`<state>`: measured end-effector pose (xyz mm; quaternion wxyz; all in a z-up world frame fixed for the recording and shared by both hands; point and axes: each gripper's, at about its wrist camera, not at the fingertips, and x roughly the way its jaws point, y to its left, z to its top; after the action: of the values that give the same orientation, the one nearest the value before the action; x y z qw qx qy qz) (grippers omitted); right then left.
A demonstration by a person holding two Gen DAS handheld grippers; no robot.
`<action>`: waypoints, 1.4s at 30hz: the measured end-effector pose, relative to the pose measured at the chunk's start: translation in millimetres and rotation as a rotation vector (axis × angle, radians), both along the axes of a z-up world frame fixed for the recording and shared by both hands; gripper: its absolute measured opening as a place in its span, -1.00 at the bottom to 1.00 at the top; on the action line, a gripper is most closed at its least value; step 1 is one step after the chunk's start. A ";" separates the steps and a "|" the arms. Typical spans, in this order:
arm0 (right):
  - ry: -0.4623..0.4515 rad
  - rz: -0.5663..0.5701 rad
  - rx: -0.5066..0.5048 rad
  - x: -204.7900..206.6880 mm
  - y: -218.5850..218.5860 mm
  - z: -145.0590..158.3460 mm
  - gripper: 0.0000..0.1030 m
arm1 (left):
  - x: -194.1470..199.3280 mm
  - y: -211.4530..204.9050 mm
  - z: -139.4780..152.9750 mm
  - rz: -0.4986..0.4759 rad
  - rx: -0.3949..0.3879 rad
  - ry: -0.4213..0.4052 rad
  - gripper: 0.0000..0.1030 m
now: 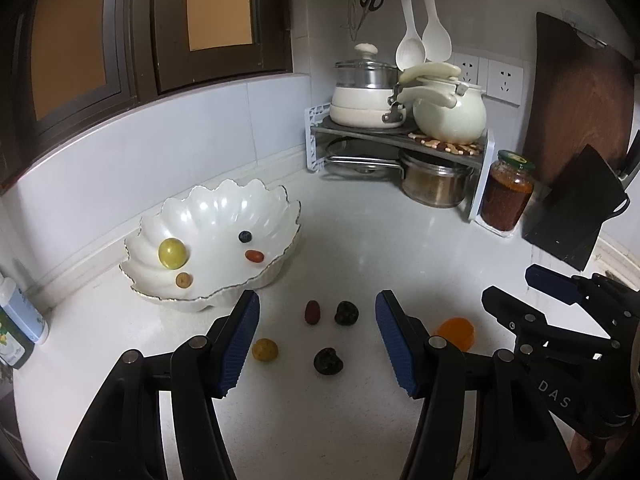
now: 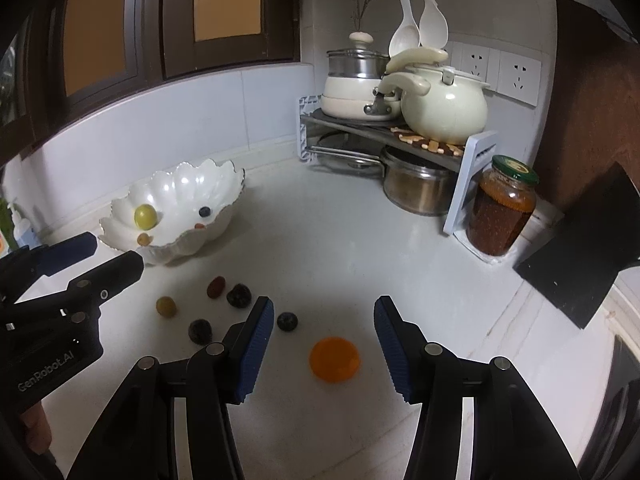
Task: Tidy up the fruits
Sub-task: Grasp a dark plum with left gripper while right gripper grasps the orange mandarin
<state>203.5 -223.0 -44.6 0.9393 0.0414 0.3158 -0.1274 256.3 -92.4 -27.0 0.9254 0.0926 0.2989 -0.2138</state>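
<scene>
Four small fruits (image 1: 173, 253) are held in the scalloped white bowl (image 1: 224, 200); more (image 1: 346, 313) lie on the counter (image 1: 360, 240). Both the left gripper (image 1: 316, 344) and right gripper (image 2: 324, 346) are held apart, empty, above them.

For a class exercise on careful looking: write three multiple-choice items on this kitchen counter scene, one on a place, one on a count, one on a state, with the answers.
1. Where is the orange fruit?
A. in the white bowl
B. on the counter ahead of the right gripper
C. on the pot rack

2. How many fruits lie in the white bowl?
A. two
B. four
C. six

3. What is the state of the left gripper?
A. open, holding nothing
B. shut on a dark fruit
C. shut on the jar

Answers: 1 B, it lies on the counter ahead of the right gripper. 2 B, a yellow-green, a tan, a blue and a red one. 3 A, its pads stand apart, the fruits lying loose.
</scene>
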 end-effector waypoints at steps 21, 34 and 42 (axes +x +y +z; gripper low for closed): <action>0.136 -0.033 0.019 12.3 -14.5 -61.8 0.17 | 15.1 -15.8 -71.2 0.028 0.079 0.141 0.16; 0.182 -0.027 0.033 30.2 -24.1 -85.4 0.17 | 36.1 -22.6 -100.2 0.049 0.088 0.218 0.16; 0.194 -0.020 0.053 37.7 -28.3 -94.7 0.17 | 43.8 -27.8 -109.6 0.051 0.085 0.242 0.15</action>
<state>241.2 -251.3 -139.3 0.9015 0.0571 0.4082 -0.1319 300.2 -120.2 -136.6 0.8831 0.0975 0.4193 -0.1868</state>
